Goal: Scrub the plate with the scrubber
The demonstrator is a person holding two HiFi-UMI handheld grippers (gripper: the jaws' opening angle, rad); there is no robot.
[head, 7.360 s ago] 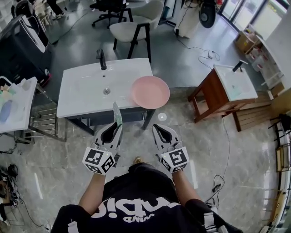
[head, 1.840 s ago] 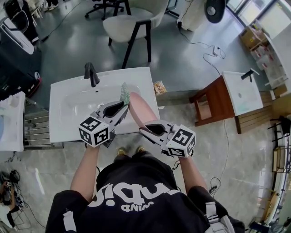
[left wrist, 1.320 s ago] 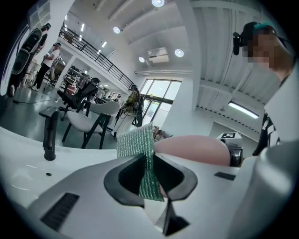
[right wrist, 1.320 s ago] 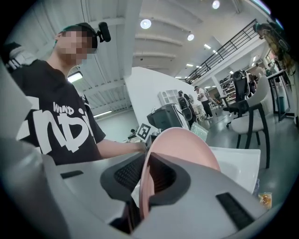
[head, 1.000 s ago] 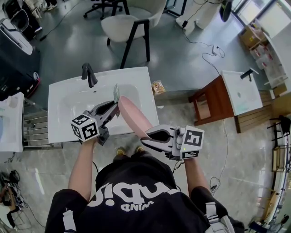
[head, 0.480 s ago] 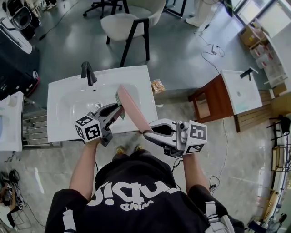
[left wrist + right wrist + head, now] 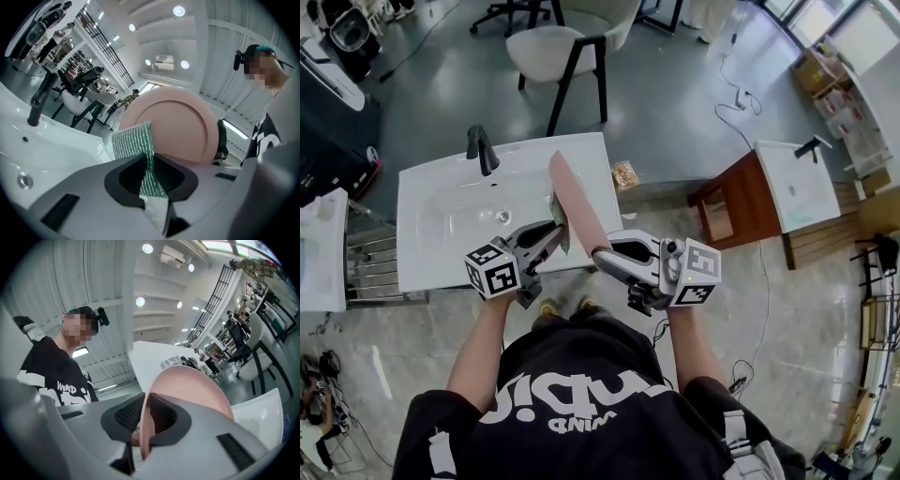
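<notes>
The pink plate [image 7: 572, 202] stands nearly on edge over the white sink [image 7: 450, 211], its rim pinched in my right gripper [image 7: 602, 255], which is shut on it. The same plate [image 7: 187, 383] rises from between the jaws in the right gripper view. My left gripper [image 7: 553, 232] is shut on a green mesh scrubber [image 7: 561, 225]. In the left gripper view the scrubber [image 7: 133, 143] sticks up from the jaws and lies against the lower left of the plate's face [image 7: 180, 126].
A black faucet [image 7: 482, 150] stands at the back of the sink, with the drain [image 7: 503, 217] below it. A chair [image 7: 558, 47] stands behind the sink. A wooden stand with a second basin [image 7: 787, 183] is at the right. A small packet [image 7: 626, 175] lies on the floor.
The plate has swung more upright and a little right. My left gripper has drawn the scrubber down and right along the plate's face. The right gripper has risen slightly.
</notes>
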